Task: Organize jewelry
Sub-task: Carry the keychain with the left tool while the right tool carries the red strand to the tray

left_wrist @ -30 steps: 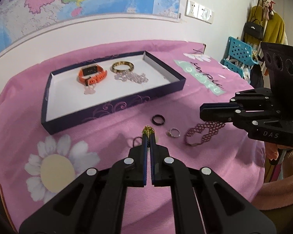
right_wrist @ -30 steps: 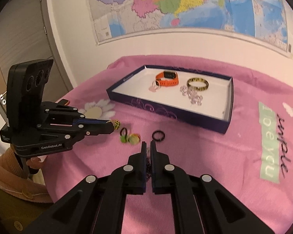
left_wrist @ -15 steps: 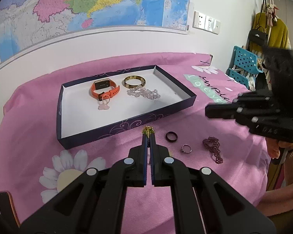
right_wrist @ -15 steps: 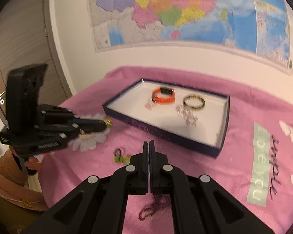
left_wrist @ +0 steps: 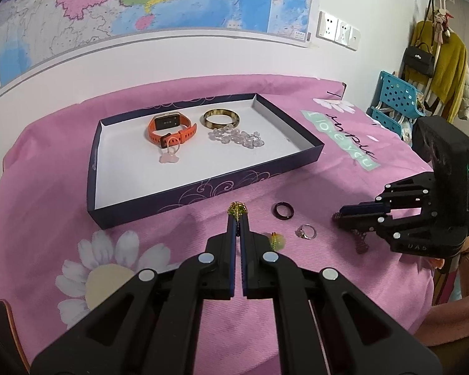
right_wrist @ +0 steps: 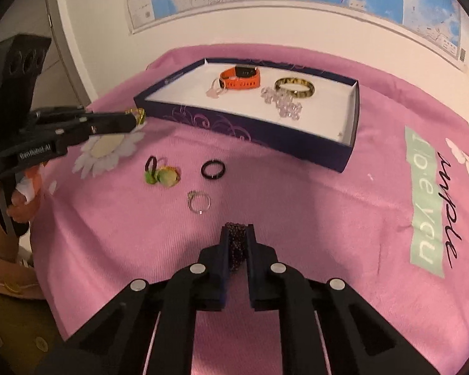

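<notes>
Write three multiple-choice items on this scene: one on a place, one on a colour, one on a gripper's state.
1. Where is the orange watch?
A in the box
B hung on the wall
C in a gripper

2. What colour is the ring lying near the silver ring?
A gold
B black
C orange

3. How is the left gripper?
A wide open
B shut, empty
C shut on a small gold-green piece

Key: 1 A, it lies on the box's white floor. 2 B, a dark band on the pink cloth. 3 C, the piece sticks out at its tips.
</notes>
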The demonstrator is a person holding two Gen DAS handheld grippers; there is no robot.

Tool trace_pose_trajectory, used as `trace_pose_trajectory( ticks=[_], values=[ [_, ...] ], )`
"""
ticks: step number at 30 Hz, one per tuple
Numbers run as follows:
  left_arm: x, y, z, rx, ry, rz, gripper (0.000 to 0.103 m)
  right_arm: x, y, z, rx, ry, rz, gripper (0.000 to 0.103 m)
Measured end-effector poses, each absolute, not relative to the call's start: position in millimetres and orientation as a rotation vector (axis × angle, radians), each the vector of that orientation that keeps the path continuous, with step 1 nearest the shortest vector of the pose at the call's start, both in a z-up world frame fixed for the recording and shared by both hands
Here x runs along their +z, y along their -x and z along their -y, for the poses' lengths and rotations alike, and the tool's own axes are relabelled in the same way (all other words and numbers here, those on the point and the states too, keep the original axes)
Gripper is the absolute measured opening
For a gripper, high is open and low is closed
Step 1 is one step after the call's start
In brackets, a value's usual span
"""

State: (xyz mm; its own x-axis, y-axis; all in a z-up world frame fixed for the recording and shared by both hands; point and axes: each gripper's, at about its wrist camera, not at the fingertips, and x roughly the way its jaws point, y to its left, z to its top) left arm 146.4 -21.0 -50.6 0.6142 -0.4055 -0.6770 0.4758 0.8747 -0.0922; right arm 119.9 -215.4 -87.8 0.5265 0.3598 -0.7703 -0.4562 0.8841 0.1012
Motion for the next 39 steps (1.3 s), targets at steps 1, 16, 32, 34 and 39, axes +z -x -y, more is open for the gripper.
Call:
trace_pose_trajectory(
  ticks=[1, 16, 32, 34, 39],
  values=[
    [-50.0, -146.6, 20.7, -0.509, -0.098, -0.753, 0.003, -86.2, -120.1, 214.7, 0.495, 0.117, -0.886, 0.007],
    [-30.1, -161.0, 16.5, -0.483, -0.093, -0.701, 0.003, -28.2, -144.0, 208.4, 0.536, 0.066, -0.689, 0.005],
    [-22.8, -200.3, 12.7, -0.430, -0.082, -0.691, 0.003, -4.3, -186.1, 206.8, 0.507, 0.053, -0.612, 0.005],
    [-23.4, -204.1, 12.0, -0.424, -0.081, -0.692, 0.003, -3.9, -189.9, 206.5, 0.502, 0.053, -0.611, 0.005],
    [-25.1, -213.8, 12.6, -0.419, -0.083, -0.698, 0.003, -7.6, -203.9, 206.0, 0.488, 0.048, -0.625, 0.006]
  ],
)
